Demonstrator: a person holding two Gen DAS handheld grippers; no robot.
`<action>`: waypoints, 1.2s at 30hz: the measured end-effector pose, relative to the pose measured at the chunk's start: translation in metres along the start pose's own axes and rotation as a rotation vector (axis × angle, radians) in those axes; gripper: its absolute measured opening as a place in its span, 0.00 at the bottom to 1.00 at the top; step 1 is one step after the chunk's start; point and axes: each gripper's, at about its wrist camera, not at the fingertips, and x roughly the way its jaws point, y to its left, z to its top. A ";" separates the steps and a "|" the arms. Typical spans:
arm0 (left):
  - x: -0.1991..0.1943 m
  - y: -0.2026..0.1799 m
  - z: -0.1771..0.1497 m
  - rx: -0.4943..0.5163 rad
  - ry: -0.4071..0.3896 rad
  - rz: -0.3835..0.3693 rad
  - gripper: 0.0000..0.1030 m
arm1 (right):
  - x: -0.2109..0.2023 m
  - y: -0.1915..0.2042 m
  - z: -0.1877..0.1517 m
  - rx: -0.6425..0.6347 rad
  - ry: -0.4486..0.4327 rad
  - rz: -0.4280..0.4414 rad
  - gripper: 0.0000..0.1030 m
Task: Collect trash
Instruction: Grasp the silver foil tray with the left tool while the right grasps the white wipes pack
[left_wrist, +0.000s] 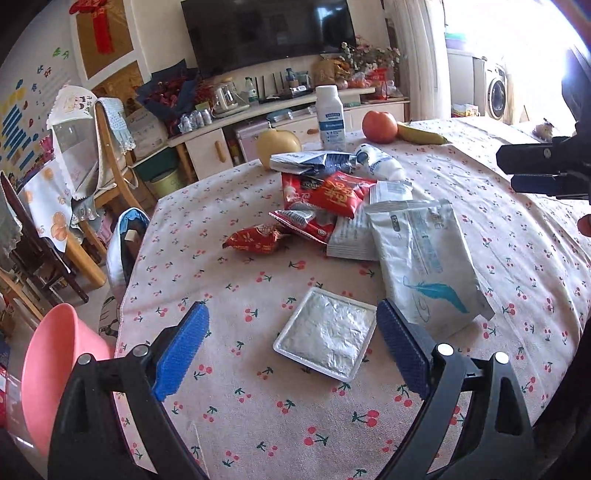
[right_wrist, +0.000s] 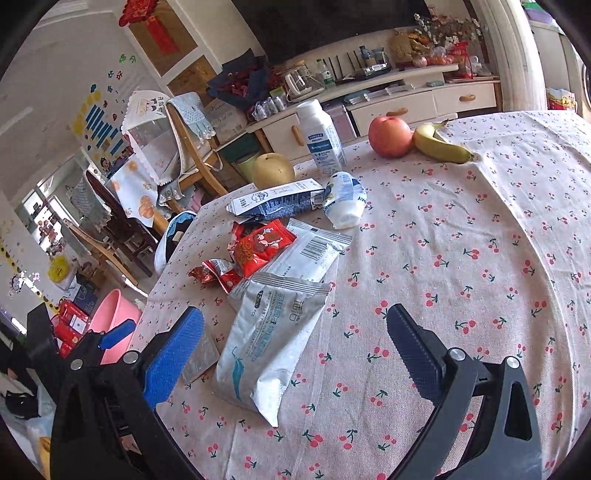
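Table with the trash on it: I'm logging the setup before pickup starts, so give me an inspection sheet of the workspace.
Surface: cherry-print tablecloth covers the table.
Job's things: foil tray, white feather-print pouch, red snack wrappers, flattened milk carton, crushed white bottle, all lying loose.
Clutter: upright white bottle, apple, banana, pear.
Grippers: left gripper open over the foil tray; right gripper open above the pouch; neither holds anything.
Cables: nothing seen.
Surroundings: pink basin beside the table, wooden chairs, TV cabinet.
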 end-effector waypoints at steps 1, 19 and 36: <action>0.003 0.000 -0.001 0.001 0.011 -0.015 0.90 | 0.002 0.000 -0.001 -0.002 0.010 0.003 0.95; 0.046 0.001 -0.007 0.032 0.137 -0.063 0.90 | 0.065 0.016 -0.019 -0.054 0.203 0.028 0.95; 0.051 -0.001 -0.004 -0.002 0.141 -0.068 0.72 | 0.100 0.052 -0.026 -0.219 0.212 -0.065 0.95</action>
